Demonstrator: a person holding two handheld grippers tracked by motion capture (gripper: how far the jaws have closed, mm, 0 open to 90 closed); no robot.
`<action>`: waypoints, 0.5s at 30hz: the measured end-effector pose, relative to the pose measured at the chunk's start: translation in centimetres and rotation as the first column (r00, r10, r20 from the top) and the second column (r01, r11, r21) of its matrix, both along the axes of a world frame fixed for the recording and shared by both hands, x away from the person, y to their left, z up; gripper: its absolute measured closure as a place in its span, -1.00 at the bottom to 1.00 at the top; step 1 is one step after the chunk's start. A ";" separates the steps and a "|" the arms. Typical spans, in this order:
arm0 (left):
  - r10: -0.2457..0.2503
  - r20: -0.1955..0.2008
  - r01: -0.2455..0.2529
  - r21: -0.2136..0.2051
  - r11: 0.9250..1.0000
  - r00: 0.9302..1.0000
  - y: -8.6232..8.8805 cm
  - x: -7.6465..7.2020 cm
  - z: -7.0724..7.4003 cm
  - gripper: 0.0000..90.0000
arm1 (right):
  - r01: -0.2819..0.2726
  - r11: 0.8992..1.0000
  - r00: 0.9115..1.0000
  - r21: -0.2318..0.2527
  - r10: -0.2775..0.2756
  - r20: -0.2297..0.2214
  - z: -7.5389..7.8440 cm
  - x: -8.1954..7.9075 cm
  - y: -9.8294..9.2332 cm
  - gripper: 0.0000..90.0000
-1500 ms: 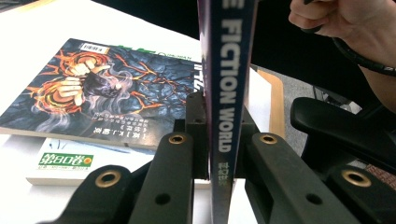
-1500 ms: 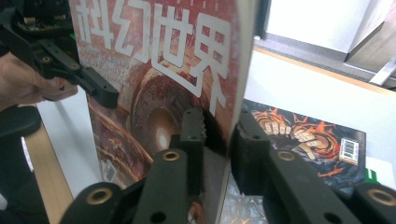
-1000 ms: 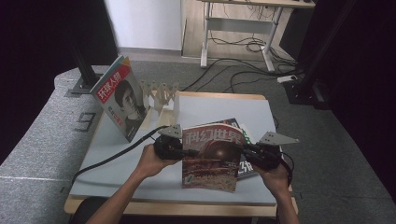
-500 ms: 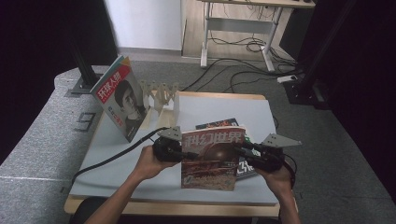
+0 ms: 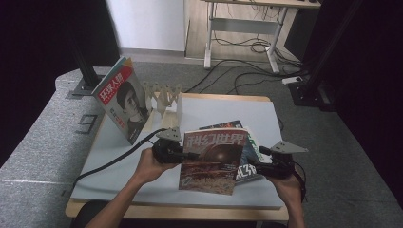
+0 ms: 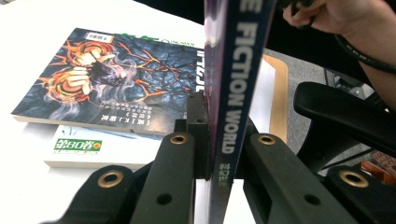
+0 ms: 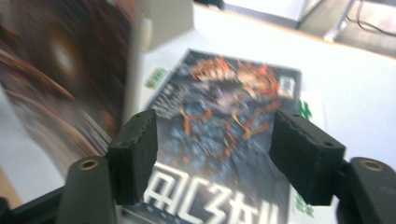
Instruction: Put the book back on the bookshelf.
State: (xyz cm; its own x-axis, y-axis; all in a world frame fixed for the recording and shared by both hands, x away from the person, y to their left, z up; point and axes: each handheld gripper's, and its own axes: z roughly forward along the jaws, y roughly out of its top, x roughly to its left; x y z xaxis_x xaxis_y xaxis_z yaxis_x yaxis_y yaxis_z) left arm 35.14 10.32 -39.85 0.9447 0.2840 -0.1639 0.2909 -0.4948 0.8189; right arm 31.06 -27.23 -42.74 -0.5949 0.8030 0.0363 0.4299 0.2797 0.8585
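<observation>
A magazine with a dark red cover (image 5: 214, 159) is held upright above the white table (image 5: 214, 109). My left gripper (image 5: 178, 153) is shut on its spine (image 6: 236, 84), one pad on each side. My right gripper (image 5: 261, 164) hangs just off the magazine's right edge. Its jaws have just been opening and nothing is between them. In the right gripper view the right gripper (image 7: 217, 151) stands open over a dark fiery-covered magazine (image 7: 233, 107) lying flat. The held magazine (image 7: 60, 70) is a blur at the left. A white and green magazine (image 6: 79, 149) lies beneath the dark one.
A portrait-cover magazine (image 5: 121, 102) stands tilted at the back left against a pale wooden rack (image 5: 164, 95). A black cable (image 5: 114, 159) trails left from my left gripper. A black chair arm (image 6: 345, 116) sits beyond the table's edge.
My right gripper has let go of the magazine's right edge, opened, and dropped slightly down and away. The magazine now hangs from the left gripper alone.
</observation>
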 end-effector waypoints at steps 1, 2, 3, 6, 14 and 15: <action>0.002 -0.001 -0.002 -0.005 1.000 1.000 0.1 0.0 0.2 0.87 | 0.023 0.999 1.000 -0.024 -0.024 -0.017 -0.7 0.1 -0.2 -0.46; 0.002 -0.001 -0.002 -0.005 1.000 1.000 0.1 0.0 0.2 0.87 | 0.023 0.999 1.000 -0.024 -0.024 -0.017 -0.7 0.1 -0.2 -0.46; 0.002 -0.003 -0.002 -0.006 1.000 1.000 0.2 0.0 0.3 0.87 | 0.041 0.998 0.998 -0.039 -0.042 -0.035 -1.4 0.2 -0.4 -0.51; 0.007 -0.005 -0.007 -0.012 1.000 1.000 0.4 0.1 0.6 0.87 | 0.070 0.996 0.996 -0.048 -0.073 -0.057 -2.4 0.3 -0.7 -0.58; 0.064 0.009 -0.064 -0.025 0.998 0.998 1.9 0.2 2.1 0.87 | 0.143 0.989 0.986 -0.024 -0.145 -0.086 -4.4 0.4 -2.1 -0.71; 0.072 0.013 -0.071 -0.028 0.997 0.997 2.1 0.3 2.3 0.87 | 0.151 0.988 0.985 -0.028 -0.152 -0.085 -4.7 0.3 -2.3 -0.72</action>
State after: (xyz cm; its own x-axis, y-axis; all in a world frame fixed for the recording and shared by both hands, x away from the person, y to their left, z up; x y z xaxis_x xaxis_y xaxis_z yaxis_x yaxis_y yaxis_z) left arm 35.40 12.41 -37.57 0.9243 0.3466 -0.1598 0.3135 -0.4508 0.8358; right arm 31.37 -29.50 -47.40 -0.4618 0.8847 0.0639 0.5408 0.2238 0.8108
